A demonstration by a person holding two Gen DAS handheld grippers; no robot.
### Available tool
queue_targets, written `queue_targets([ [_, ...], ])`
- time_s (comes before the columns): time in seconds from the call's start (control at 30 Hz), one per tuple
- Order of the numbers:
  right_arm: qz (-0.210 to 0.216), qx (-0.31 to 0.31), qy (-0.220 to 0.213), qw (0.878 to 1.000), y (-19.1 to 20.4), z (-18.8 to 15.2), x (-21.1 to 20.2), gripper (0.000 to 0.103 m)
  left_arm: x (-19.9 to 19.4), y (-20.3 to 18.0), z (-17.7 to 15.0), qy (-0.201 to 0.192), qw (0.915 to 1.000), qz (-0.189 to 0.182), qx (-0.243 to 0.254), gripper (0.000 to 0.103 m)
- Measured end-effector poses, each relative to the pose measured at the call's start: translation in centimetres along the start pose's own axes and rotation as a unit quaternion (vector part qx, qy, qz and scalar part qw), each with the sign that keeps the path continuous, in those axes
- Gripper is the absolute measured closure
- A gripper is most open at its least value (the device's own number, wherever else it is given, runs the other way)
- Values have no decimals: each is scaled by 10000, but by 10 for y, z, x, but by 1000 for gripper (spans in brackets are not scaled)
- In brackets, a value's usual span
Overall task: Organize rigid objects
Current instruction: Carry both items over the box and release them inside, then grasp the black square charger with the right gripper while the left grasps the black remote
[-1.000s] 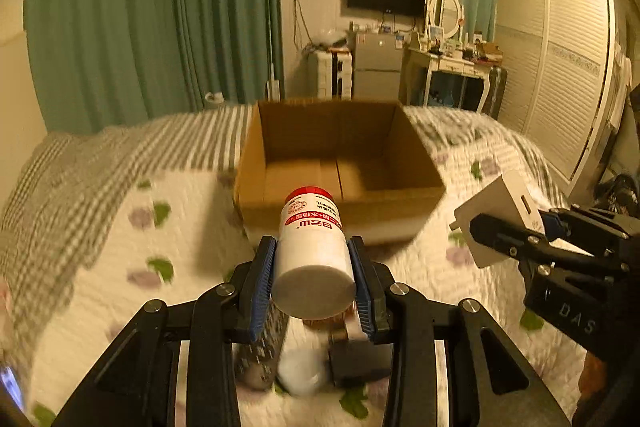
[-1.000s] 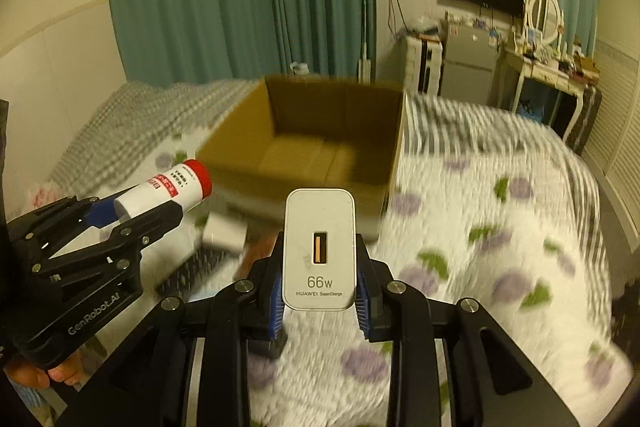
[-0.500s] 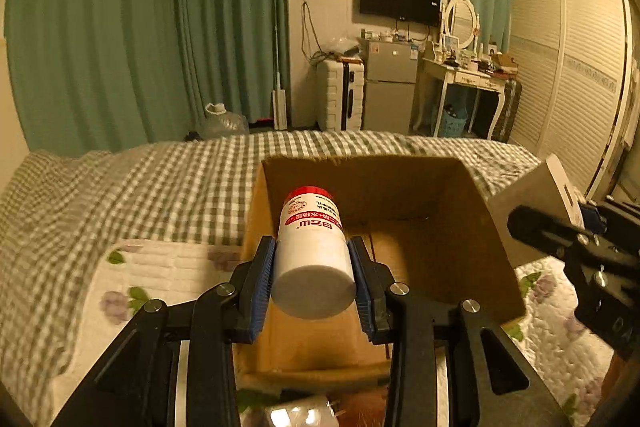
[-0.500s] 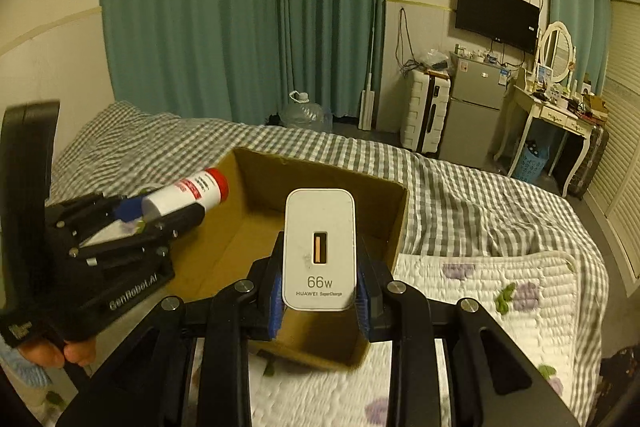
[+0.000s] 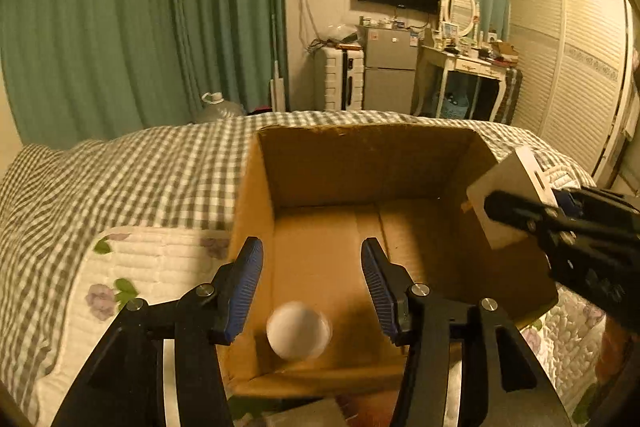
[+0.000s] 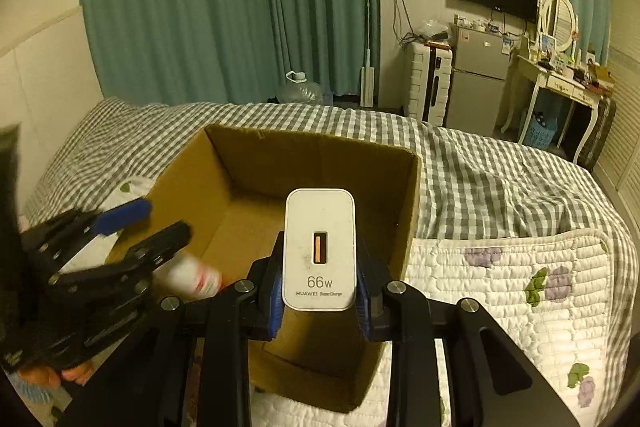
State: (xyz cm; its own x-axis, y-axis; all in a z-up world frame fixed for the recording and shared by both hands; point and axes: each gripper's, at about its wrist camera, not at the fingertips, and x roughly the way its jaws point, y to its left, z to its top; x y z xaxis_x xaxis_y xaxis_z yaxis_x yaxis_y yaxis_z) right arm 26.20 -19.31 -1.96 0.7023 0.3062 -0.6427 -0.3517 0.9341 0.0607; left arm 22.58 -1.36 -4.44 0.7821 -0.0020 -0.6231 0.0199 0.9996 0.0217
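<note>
An open cardboard box [image 5: 360, 163] [image 6: 248, 163] sits on the bed. My left gripper [image 5: 312, 259] [image 6: 140, 223] is open over the box's near left part. The white bottle with a red cap [image 5: 299, 335] [image 6: 192, 275] is free of the jaws, blurred, inside the box below them. My right gripper [image 6: 319, 291] [image 5: 520, 215] is shut on a white 66W charger [image 6: 319, 247] [image 5: 508, 195] and holds it above the box's right side.
The bed has a floral quilt [image 6: 520, 291] and a grey checked blanket [image 5: 152, 171]. Something pale lies on the bed in front of the box [image 5: 304, 415]. Beyond the bed are green curtains [image 5: 140, 27], a small fridge [image 5: 386, 67] and a dressing table [image 5: 464, 67].
My left gripper has opened and let go of the bottle, which has dropped into the box. Both grippers have moved forward over the box. The right gripper still holds the charger.
</note>
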Motion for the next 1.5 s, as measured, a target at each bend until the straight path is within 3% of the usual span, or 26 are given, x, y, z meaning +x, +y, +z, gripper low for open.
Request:
queue_targets([
  [0.13,-6,27,43,10000,-1,1,11,74,-12,10,-1,-52,9998,2,-179,49],
  [0.17,-33,51,4,10000,-2,0,10,65,-14,11,-1,-64,9998,24,-176,49],
  [0.2,-89,58,-109,9999,-3,-1,5,44,-18,11,-3,-92,9998,70,-158,49],
  [0.27,-115,78,-362,9992,-5,-2,-11,30,-27,11,-5,-113,9998,78,-145,48],
  [0.47,-235,-20,-744,9970,1,-14,-66,29,-58,8,-17,-122,9998,10,-143,44],
  [0.83,-79,-119,-317,9994,38,-99,-116,29,-115,22,-88,152,9989,291,-333,41],
  [1.2,232,-376,801,9958,81,-178,-70,29,-115,32,-162,801,9959,282,-298,41],
  [1.5,298,-373,1273,9907,105,-199,-31,29,-111,38,-166,783,9957,319,-377,41],
])
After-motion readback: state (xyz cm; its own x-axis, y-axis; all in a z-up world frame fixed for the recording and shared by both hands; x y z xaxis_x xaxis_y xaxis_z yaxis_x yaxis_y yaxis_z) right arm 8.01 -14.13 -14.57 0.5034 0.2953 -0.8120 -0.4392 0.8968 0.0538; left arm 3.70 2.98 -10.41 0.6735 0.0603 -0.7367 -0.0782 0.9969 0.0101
